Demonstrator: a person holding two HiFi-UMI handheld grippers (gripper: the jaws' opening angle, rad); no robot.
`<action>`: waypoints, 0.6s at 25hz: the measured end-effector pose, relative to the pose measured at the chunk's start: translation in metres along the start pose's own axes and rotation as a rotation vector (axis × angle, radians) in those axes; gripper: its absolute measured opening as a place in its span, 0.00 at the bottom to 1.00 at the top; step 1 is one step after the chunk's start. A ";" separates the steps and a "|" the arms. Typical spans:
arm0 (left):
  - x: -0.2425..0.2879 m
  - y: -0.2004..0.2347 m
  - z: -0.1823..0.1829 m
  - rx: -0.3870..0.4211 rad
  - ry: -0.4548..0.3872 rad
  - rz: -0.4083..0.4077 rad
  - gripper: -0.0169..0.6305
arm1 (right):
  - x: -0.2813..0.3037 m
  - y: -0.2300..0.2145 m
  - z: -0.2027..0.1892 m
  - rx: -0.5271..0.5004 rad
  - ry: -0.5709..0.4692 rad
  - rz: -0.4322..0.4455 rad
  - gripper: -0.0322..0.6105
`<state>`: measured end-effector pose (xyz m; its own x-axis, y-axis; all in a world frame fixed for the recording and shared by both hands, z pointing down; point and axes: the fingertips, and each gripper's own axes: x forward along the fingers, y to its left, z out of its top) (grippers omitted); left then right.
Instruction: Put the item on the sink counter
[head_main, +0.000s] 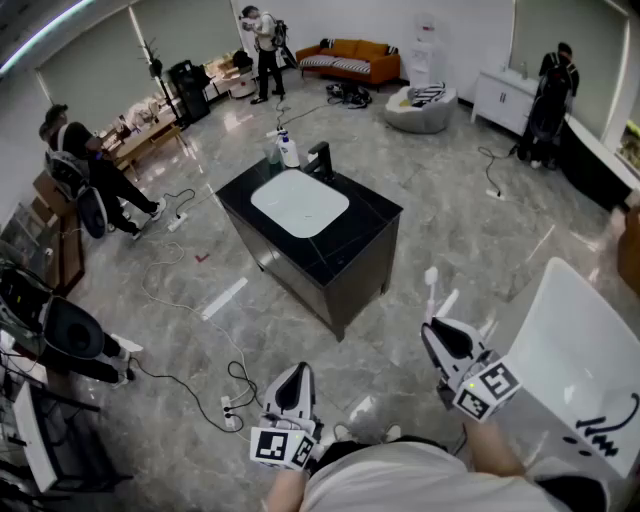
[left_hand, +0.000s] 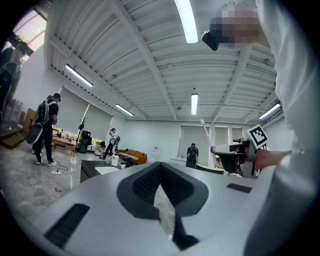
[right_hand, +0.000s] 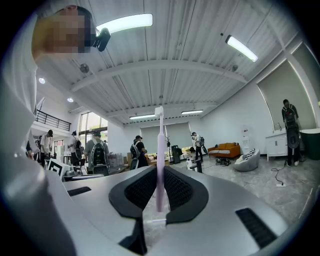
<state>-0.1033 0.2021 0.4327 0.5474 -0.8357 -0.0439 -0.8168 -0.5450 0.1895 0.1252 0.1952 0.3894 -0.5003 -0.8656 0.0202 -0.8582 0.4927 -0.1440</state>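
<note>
The black sink counter (head_main: 365, 225) with a white basin (head_main: 300, 203) and a dark faucet (head_main: 321, 159) stands in the middle of the floor, a few steps ahead of me. My right gripper (head_main: 440, 325) is shut on a pale pink toothbrush (head_main: 432, 287), which stands upright between its jaws (right_hand: 159, 155). From the left gripper view the toothbrush (left_hand: 205, 131) sticks up above the right gripper (left_hand: 234, 153). My left gripper (head_main: 289, 381) is low by my body, shut with nothing in it (left_hand: 161, 175). Both grippers are well short of the counter.
Bottles (head_main: 286, 150) stand at the counter's far corner. A white bathtub (head_main: 585, 365) sits close on my right. Cables (head_main: 190, 335) trail over the marble floor on the left. People stand at the room's edges, and an orange sofa (head_main: 352, 58) is at the back.
</note>
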 end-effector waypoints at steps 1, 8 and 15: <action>-0.001 0.002 0.000 -0.002 0.001 0.003 0.03 | 0.001 0.001 0.000 0.002 0.000 0.002 0.16; 0.000 0.009 0.006 -0.002 -0.004 0.023 0.03 | 0.012 0.003 0.004 0.017 0.004 0.019 0.16; 0.010 0.004 0.004 0.000 -0.007 0.027 0.03 | 0.012 -0.008 0.003 0.018 0.007 0.027 0.16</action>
<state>-0.1020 0.1909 0.4293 0.5241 -0.8504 -0.0462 -0.8311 -0.5225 0.1906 0.1262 0.1813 0.3878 -0.5240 -0.8514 0.0231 -0.8423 0.5140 -0.1622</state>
